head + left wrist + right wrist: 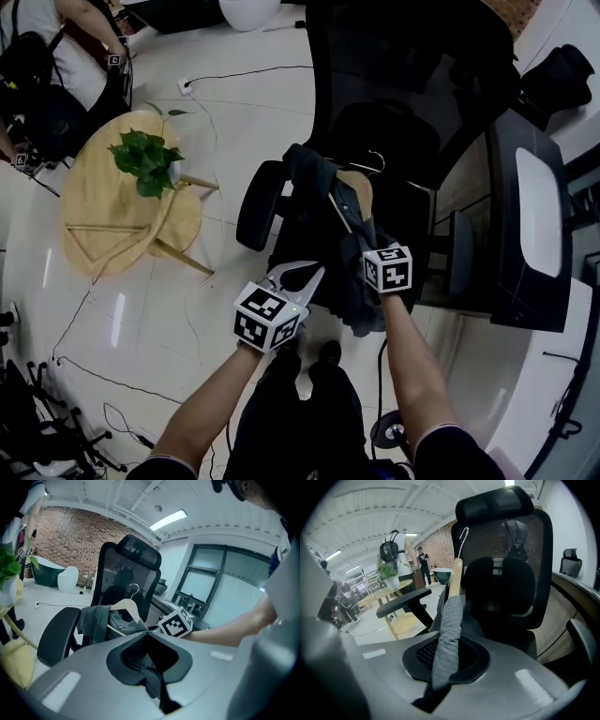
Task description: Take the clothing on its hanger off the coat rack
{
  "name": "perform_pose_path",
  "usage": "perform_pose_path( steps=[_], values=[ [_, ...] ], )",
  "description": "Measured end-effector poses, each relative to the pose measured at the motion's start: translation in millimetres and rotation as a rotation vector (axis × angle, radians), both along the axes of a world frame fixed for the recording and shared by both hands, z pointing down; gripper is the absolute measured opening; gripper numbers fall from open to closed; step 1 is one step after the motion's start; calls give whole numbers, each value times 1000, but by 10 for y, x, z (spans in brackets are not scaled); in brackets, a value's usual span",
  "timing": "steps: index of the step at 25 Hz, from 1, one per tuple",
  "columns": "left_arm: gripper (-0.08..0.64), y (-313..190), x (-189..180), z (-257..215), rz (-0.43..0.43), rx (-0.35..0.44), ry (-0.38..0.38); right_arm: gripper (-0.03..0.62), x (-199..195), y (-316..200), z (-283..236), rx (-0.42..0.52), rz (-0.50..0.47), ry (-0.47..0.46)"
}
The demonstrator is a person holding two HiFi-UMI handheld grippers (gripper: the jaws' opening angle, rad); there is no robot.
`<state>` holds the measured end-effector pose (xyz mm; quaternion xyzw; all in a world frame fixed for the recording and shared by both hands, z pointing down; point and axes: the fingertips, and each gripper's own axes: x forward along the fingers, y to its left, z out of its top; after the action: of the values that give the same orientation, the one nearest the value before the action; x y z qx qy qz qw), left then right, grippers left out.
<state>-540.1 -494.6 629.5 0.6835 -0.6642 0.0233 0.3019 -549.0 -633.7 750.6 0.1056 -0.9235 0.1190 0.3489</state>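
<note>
A dark grey garment point(309, 173) on a wooden hanger point(361, 192) lies over the seat of a black office chair point(394, 84). My right gripper point(361, 236) is shut on the garment at the hanger's near shoulder. In the right gripper view, grey cloth point(447, 634) runs down between the jaws, and the hanger point(455, 576) with its wire hook rises beyond. My left gripper point(305, 277) sits lower left at the garment's hanging edge. Dark fabric point(157, 679) is pinched in its jaws. The left gripper view also shows the hanger point(124, 606) and garment point(96, 623). No coat rack is in view.
A round wooden table point(94, 234) with a potted plant point(145, 159) stands to the left. A person with a backpack point(42, 84) is at the top left. A dark desk point(530, 216) runs along the right. Cables trail over the white floor point(141, 375).
</note>
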Motion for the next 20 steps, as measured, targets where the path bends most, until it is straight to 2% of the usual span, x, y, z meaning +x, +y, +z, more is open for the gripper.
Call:
perform_pose_path(
  steps=[2,5,7,9,12,16,20],
  values=[
    [12,47,-29,62,1,-12,2,30,-58,17,145,2,2,30],
    [12,87,-61,129,2,-26,11,94,-47,-24,197,16,28,45],
    [12,84,-68,143,5,-30,19,94,37,-69,189,22,44,62],
    [12,49,-58,114,15,-23,22,124,159,-111,176,15,60,87],
    [12,16,-86,12,27,-4,11,121,287,-117,69,19,83,88],
    [12,-40,-125,-189,32,20,-13,121,400,-122,-283,43,115,41],
    [12,-124,-57,-467,45,57,-36,101,547,-119,-899,63,147,-81]
  ],
)
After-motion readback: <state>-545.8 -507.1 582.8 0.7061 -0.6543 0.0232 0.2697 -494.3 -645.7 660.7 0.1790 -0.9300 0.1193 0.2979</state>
